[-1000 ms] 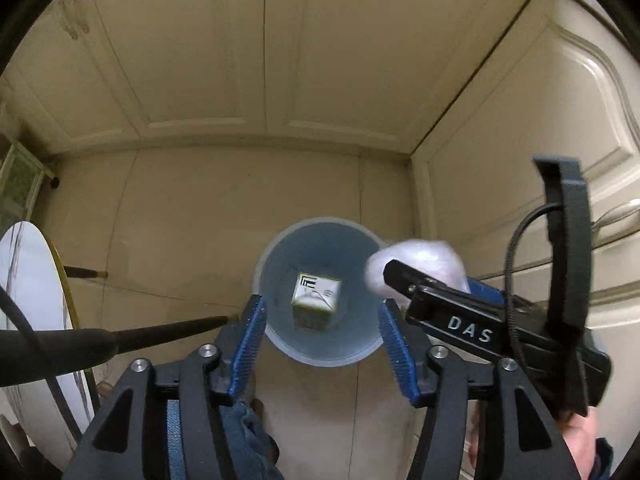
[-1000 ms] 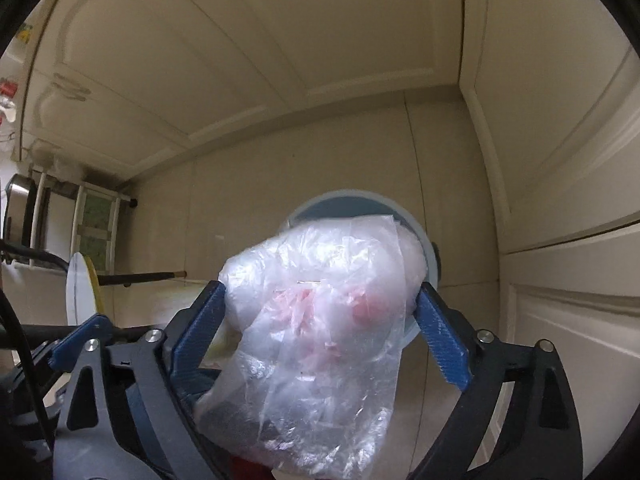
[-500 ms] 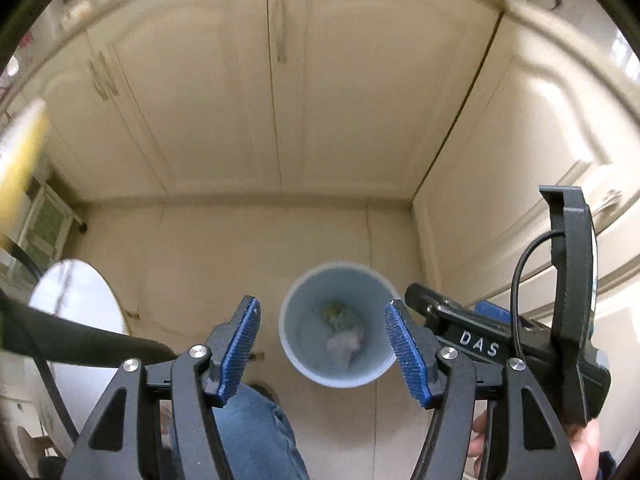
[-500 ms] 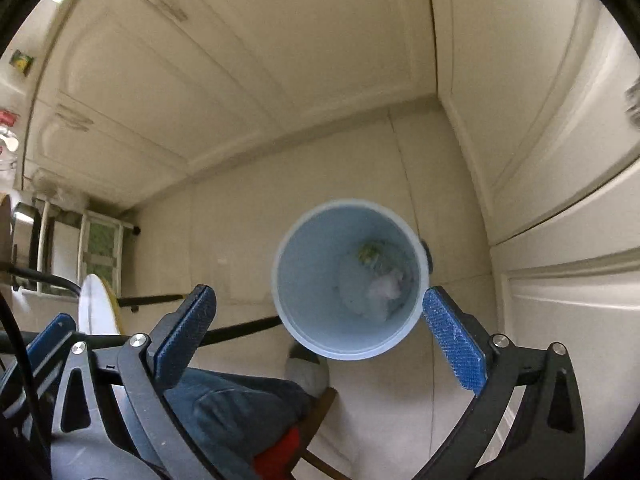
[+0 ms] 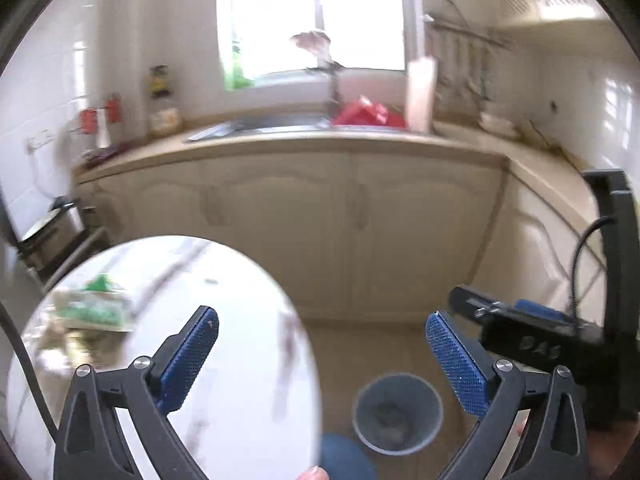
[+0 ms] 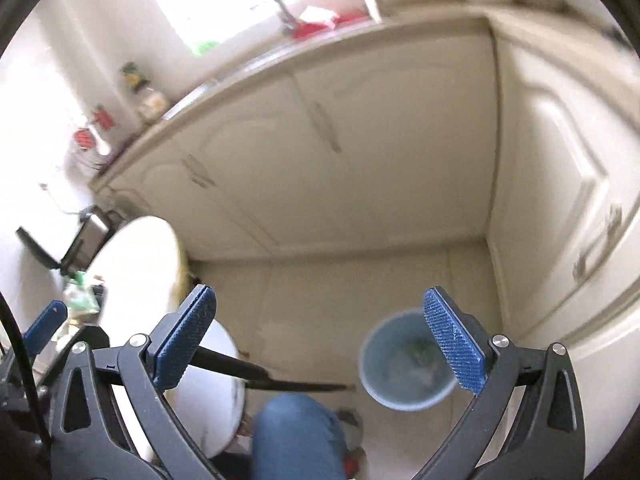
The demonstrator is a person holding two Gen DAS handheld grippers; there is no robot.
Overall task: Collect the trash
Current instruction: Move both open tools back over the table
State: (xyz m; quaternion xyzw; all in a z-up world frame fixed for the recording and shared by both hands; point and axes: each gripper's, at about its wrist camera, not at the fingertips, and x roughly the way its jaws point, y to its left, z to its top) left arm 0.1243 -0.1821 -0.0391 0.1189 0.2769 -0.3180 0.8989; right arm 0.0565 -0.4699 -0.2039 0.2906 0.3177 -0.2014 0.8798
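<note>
Sitting on the floor below both grippers, the blue bin (image 6: 406,360) held the trash: pale crumpled plastic and a scrap of green and yellow lay at its bottom, blurred in both views. A second earlier the right gripper (image 6: 320,338) had carried a clear plastic bag over the bin's mouth, and a small printed carton was dropping into it under the left; now neither showed anywhere but inside the bin, so both drops seemed done.

The right gripper's fingers (image 6: 452,344) stood spread wide with nothing between them. The left gripper (image 5: 322,354) had its jaws opening at this moment, also with nothing between them, its fingers (image 5: 456,364) well clear of the bin's rim.

Both views had swung upward since then. Where only cabinet doors and floor showed before, the sink worktop (image 5: 360,142), a window and a red item (image 5: 368,114) beside the tap now appeared, and the bin looked much smaller and lower in frame.

Off to the left, the round white worktop (image 5: 240,320) carried a green-and-white wrapper (image 5: 94,306) among other blurred clutter near its far edge. By my judgement that was the next trash to collect, and both grippers were free to reach for it. The person's jeans (image 6: 298,436) showed just beside the bin.
</note>
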